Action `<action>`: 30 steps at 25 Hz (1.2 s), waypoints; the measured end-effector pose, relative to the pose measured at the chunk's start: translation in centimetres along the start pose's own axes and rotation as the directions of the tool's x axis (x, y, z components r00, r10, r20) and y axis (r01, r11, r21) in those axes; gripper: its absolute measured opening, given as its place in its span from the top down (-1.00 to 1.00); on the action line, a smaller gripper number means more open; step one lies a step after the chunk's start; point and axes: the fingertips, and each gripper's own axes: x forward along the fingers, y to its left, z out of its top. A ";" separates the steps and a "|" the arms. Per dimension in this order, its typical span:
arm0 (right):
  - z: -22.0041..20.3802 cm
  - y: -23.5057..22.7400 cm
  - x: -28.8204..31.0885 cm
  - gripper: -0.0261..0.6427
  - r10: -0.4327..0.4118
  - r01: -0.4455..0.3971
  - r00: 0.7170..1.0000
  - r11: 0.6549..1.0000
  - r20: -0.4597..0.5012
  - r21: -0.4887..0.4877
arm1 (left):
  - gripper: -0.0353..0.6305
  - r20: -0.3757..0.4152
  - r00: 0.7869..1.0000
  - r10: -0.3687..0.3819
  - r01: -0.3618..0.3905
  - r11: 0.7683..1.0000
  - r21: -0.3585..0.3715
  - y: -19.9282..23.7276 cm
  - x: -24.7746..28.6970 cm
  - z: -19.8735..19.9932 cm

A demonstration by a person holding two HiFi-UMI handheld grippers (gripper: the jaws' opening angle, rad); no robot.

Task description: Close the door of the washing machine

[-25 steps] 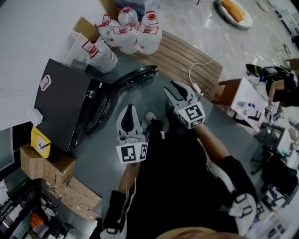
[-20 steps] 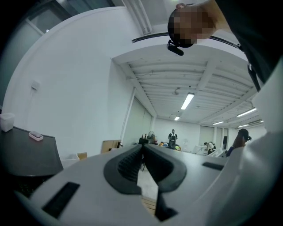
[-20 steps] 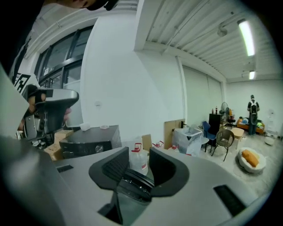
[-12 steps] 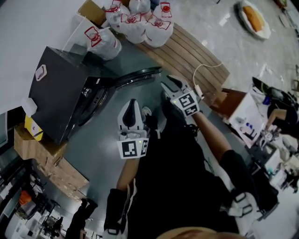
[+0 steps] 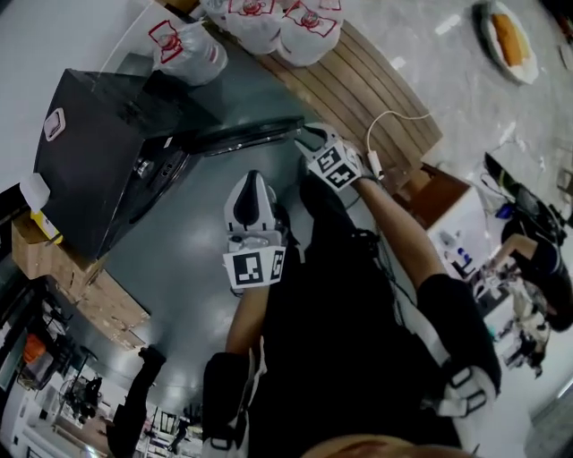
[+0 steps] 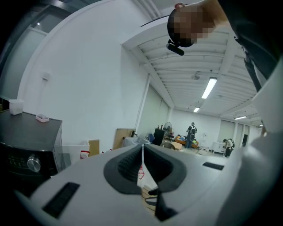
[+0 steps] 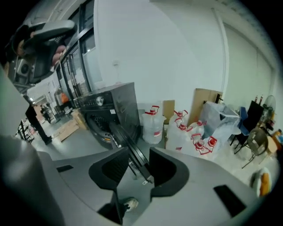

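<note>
1. Head view: the black washing machine stands on the grey floor. Its round door is swung open, away from the drum opening.
2. The right gripper is just beside the free edge of the door, on the side away from the washing machine. Whether it touches the door cannot be told here.
3. The left gripper is lower in the picture and well apart from the door, pointing towards the machine's front.
4. Water jugs with red handles stand behind the washing machine, at the end of a slatted wooden platform. Cardboard boxes lie on the machine's other side.
5. Left gripper view: its jaws are closed together, with only a thin slit between the pads and nothing in it. The washing machine's corner with a control knob shows far to the left of the jaws.
6. Right gripper view: its jaws stand wide apart and hold nothing. The open door's edge shows through the gap between them, running back to the machine's front. The jugs stand to the right of the machine.
</note>
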 end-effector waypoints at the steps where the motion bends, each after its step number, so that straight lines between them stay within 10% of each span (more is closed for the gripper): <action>1: -0.7 -0.4 1.1 0.50 0.018 -0.019 0.999 1.000 -0.032 -0.020 | 0.85 -0.002 1.000 0.010 -0.010 1.000 -0.002 0.1 0.6 -0.2; 13: -9.0 -3.2 11.5 0.50 0.105 -0.164 0.957 0.965 -0.271 -0.206 | 0.86 -0.023 0.997 0.074 -0.075 0.997 -0.029 0.8 4.2 -3.0; 30: -11.1 -3.8 17.6 0.67 0.045 -0.176 0.941 0.912 -0.336 -0.370 | 0.86 -0.050 0.992 0.115 -0.118 0.992 -0.053 2.9 2.6 -5.0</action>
